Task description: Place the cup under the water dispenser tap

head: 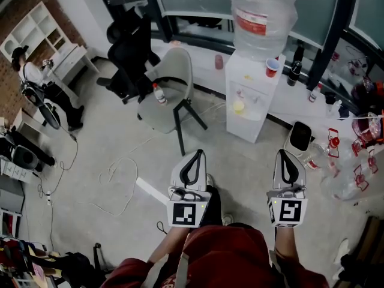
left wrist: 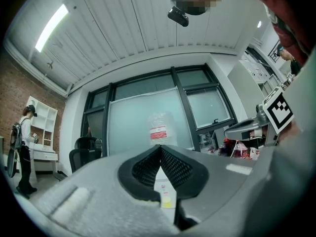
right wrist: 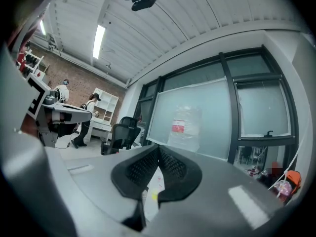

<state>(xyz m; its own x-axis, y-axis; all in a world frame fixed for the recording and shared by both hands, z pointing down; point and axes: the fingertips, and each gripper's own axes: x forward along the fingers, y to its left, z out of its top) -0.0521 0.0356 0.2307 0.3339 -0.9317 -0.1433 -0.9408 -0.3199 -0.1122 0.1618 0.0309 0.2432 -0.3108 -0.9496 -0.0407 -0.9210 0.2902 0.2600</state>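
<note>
Topping dispenser (head: 253, 110): bottle (head: 264, 8), red label (head: 250, 21) illegible

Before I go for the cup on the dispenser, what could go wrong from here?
The left gripper and right gripper are shut; nudging the red cup that way could knock it off the top of the water dispenser, where it stands near the edge. A yellow object already sits in the tap recess and might block the cup. A loose cable on the floor could trip you.
</note>
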